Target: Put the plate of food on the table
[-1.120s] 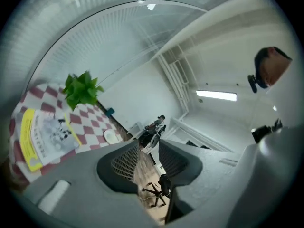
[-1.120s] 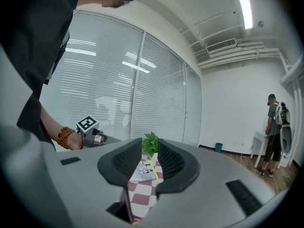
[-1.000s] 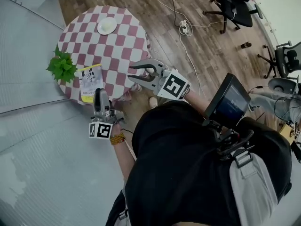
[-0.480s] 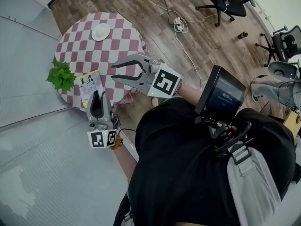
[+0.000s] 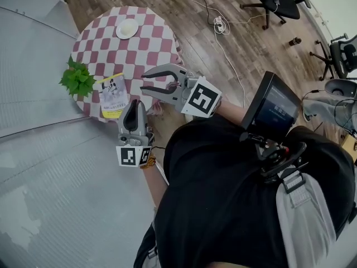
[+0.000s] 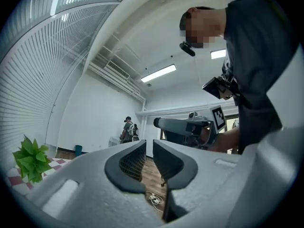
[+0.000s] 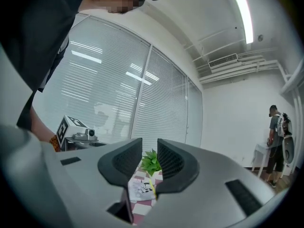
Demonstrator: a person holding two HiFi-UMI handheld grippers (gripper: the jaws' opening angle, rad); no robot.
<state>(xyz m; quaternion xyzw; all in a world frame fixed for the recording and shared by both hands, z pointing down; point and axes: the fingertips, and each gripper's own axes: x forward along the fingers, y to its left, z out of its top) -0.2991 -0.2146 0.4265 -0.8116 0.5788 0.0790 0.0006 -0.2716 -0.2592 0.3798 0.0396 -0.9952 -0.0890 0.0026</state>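
The plate [image 5: 127,29] sits on the far side of the round, checkered tabletop [image 5: 150,46]; what lies on it is too small to make out. Both tools hang off the near edge, over the wooden floor [image 5: 223,66], well apart from the plate. The left hand-held gripper [image 5: 131,105] is just beside a booklet [image 5: 113,95] at the near rim, with a leafy plant [image 5: 78,78] next to that. Its jaws have just been closing and now leave only a narrow slit, with nothing between them. The right hand-held gripper [image 5: 144,81] points toward the tabletop from the side, jaws spread and gripping nothing. The plant and booklet show through its gap, farther off.
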